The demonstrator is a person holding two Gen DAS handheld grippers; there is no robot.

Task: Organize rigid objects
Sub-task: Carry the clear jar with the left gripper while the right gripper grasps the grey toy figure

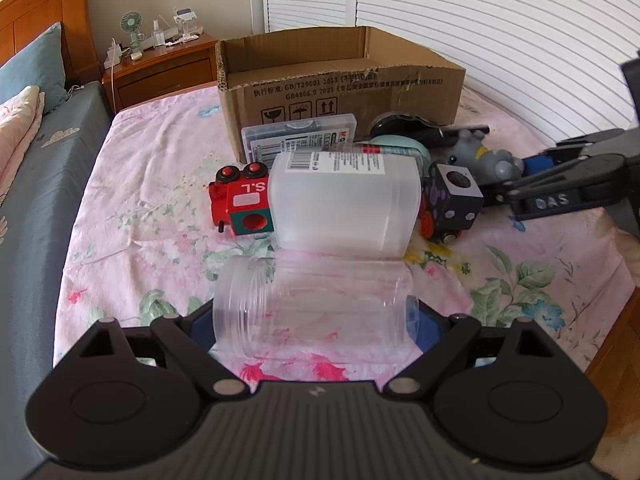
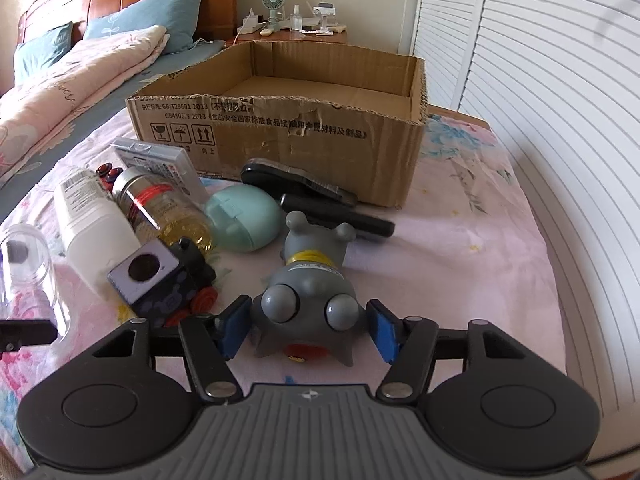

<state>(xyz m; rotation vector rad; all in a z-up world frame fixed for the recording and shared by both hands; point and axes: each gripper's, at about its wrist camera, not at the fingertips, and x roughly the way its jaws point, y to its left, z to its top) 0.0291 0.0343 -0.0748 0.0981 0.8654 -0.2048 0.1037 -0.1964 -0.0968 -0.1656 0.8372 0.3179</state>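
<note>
Left gripper [image 1: 316, 320] straddles the clear jar [image 1: 314, 312], lying sideways at the bed's near edge; pad contact hidden, can't tell if gripped. Right gripper [image 2: 308, 328] brackets the grey figurine [image 2: 308, 300], right pad not touching. Looks like pickup stage; next: clamp, lift into cardboard box [image 2: 280, 136], printed "GB4806.9 2023". Red train [image 1: 242, 204] reads "S.L".

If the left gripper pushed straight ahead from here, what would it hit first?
The clear jar already lies between the left gripper jaws. Beyond it, probably the white frosted container, though depth is unclear.
</note>
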